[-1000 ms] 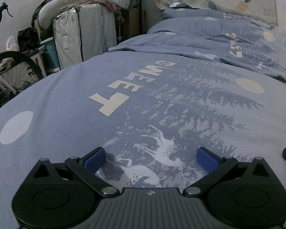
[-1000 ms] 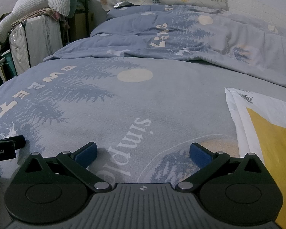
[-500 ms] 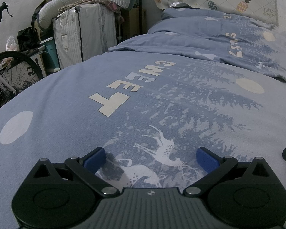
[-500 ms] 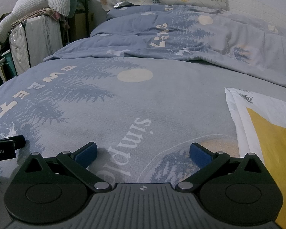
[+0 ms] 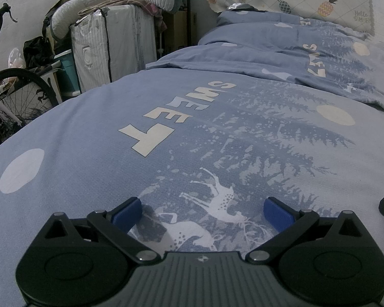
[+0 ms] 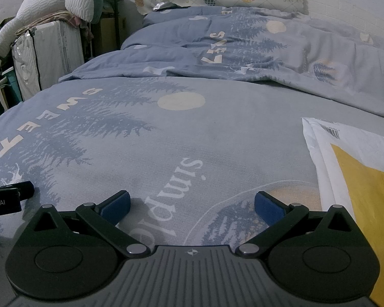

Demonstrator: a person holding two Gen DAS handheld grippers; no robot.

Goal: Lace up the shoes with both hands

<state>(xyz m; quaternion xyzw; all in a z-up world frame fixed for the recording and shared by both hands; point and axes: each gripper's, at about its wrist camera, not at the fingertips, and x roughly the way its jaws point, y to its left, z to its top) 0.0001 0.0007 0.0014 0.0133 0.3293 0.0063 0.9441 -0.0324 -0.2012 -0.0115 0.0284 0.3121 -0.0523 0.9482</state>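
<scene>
The left claw (image 5: 203, 211), a black two-finger unit with blue pads, is held with its fingers spread wide and empty, low over the blue-grey printed bed cover (image 5: 89, 138). The right claw (image 6: 192, 206) is likewise spread and empty beside a white and yellow plastic mailer bag (image 6: 345, 158). No change is seen against the views of a second ago; both claws have stayed put. No shoe or lace is visible in either view, so lacing is judged not yet begun.
</scene>
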